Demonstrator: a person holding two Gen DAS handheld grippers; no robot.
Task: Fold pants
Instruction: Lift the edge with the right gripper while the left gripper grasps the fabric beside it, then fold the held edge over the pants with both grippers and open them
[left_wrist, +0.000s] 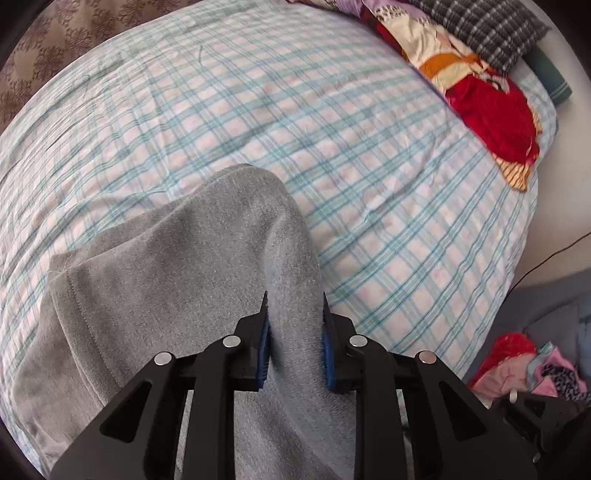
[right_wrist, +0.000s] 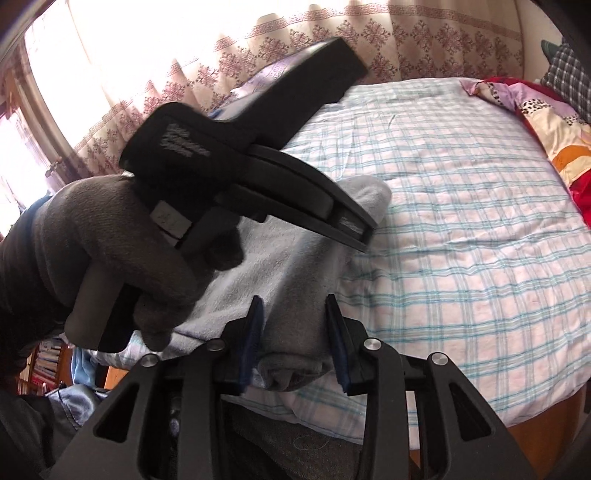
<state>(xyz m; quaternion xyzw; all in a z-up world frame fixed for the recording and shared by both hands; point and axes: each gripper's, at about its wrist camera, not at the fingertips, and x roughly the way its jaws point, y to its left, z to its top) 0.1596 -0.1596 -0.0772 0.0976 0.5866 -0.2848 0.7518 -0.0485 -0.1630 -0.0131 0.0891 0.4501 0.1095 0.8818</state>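
Where the grey pants (left_wrist: 177, 280) lie bunched at the lower left of the left wrist view, a raised fold runs up between the left gripper (left_wrist: 294, 299), whose blue pads (left_wrist: 265, 354) pinch it narrowly. Checked bedsheet (left_wrist: 332, 147) spreads beneath. Patchwork quilt (left_wrist: 480, 92) and dark plaid pillow (left_wrist: 487, 26) sit upper right. Right wrist view: the right gripper (right_wrist: 294, 302) stands moderately open around a pants end at the bed's near edge, pads apparently not pressing. A gloved hand (right_wrist: 110, 251) holds the other tool at left; patterned curtain (right_wrist: 258, 48) behind.
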